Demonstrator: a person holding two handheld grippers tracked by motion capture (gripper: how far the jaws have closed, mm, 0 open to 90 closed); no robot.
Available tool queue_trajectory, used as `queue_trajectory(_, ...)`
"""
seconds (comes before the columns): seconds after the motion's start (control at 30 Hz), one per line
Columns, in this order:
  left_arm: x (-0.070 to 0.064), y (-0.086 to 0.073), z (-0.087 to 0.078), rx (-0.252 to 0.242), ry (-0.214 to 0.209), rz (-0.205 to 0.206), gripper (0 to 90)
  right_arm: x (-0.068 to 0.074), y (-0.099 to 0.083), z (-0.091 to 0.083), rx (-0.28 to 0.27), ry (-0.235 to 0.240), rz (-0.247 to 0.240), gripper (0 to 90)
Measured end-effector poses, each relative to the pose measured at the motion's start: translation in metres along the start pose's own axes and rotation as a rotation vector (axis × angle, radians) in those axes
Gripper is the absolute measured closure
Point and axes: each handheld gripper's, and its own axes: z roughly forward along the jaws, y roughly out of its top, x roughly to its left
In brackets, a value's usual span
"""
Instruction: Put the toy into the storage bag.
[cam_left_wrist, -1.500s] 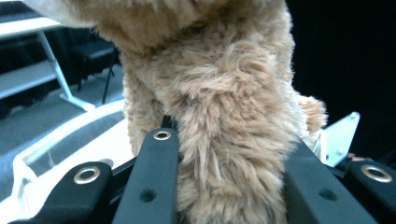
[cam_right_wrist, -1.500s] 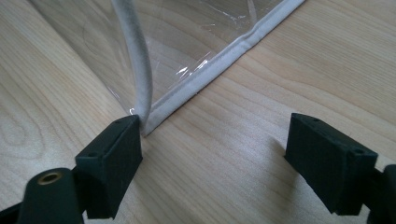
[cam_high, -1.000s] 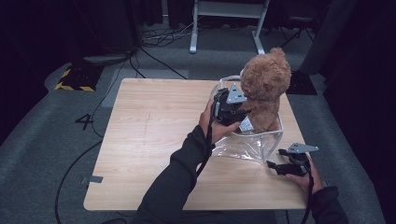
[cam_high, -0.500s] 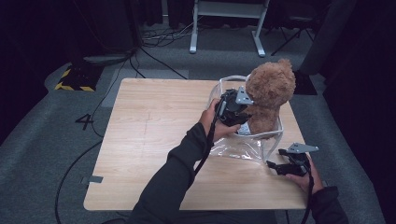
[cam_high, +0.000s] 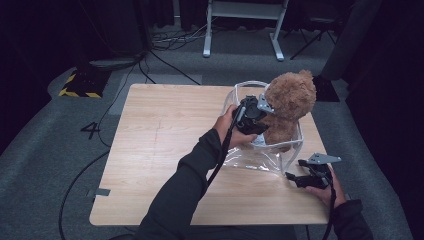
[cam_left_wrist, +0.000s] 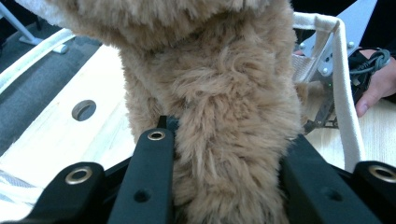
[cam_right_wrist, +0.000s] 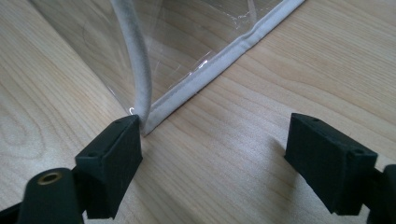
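The table (cam_high: 165, 150) carries a clear bag (cam_high: 260, 157) near its right edge, and the teddy bear (cam_high: 287, 107) stands in its mouth. The left gripper (cam_high: 260, 112) clamps the bear's body; better to lower it straight. The right gripper (cam_right_wrist: 212, 154) gapes empty, one jaw touching the bag's corner seam, detail the high view lacks.

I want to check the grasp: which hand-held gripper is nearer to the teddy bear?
Left. The left hand-held gripper clamps the teddy bear, which sits in the clear bag. The right hand-held gripper is open on the table at the bag's near corner, apart from the bear.
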Motion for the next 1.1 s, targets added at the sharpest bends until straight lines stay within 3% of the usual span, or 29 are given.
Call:
queue_trajectory(0.5,0.001,0.007,0.005,0.104,-0.027,0.04,70.6,0.0,0.0,0.0,-0.001,0.0,0.001,18.1)
queue_trajectory(1.1,-0.001,0.007,0.011,0.172,-0.036,0.059,69.0,0.0,0.0,0.0,0.0,0.0,0.001,18.1)
